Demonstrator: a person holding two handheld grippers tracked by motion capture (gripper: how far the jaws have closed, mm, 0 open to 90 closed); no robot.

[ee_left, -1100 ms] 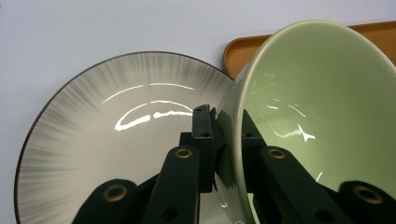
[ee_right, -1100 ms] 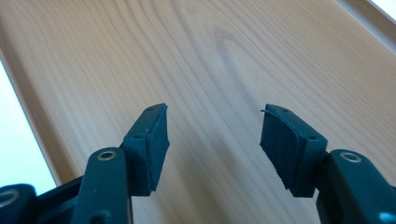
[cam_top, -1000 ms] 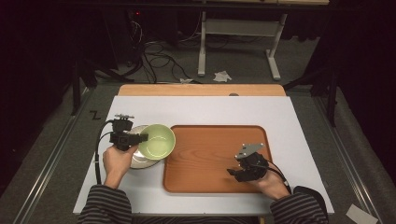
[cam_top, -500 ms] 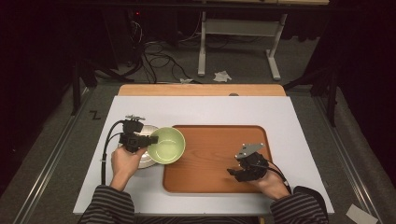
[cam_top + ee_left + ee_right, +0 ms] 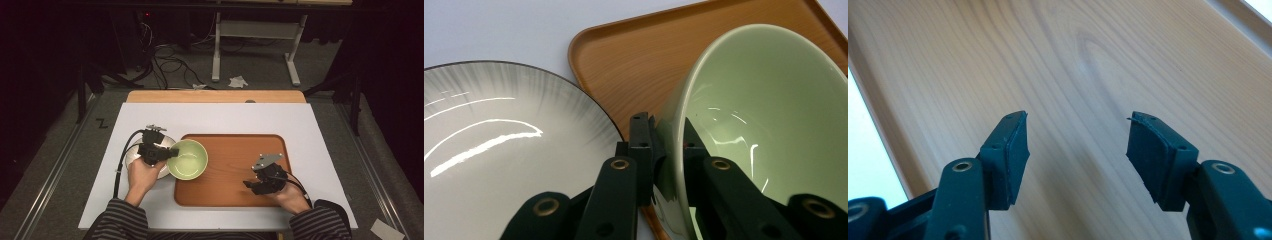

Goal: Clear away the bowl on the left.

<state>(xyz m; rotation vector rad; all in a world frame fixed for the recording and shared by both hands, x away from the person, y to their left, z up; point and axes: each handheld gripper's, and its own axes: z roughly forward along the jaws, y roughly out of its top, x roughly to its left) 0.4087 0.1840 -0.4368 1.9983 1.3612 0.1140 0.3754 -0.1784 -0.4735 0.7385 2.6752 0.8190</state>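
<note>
A pale green bowl (image 5: 188, 159) hangs over the left edge of the wooden tray (image 5: 240, 170), and my left gripper (image 5: 167, 154) is shut on its rim. In the left gripper view the jaws pinch the green bowl (image 5: 764, 125) wall between them, one pad outside and one inside, with my left gripper (image 5: 669, 150) above the tray's corner (image 5: 634, 65). A white plate with a dark streaked rim (image 5: 499, 150) lies just left of the tray. My right gripper (image 5: 255, 184) rests low over the tray's right part; its jaws (image 5: 1075, 150) stand open over bare wood.
The tray sits on a white mat (image 5: 225, 117) on the table, whose wooden far edge (image 5: 215, 96) lies beyond it. The white plate (image 5: 134, 151) lies partly under my left hand. Cables and a table leg frame lie on the floor behind.
My left gripper has carried the green bowl to the right, from above the white plate to over the tray's left edge. The right gripper has stayed where it was.
</note>
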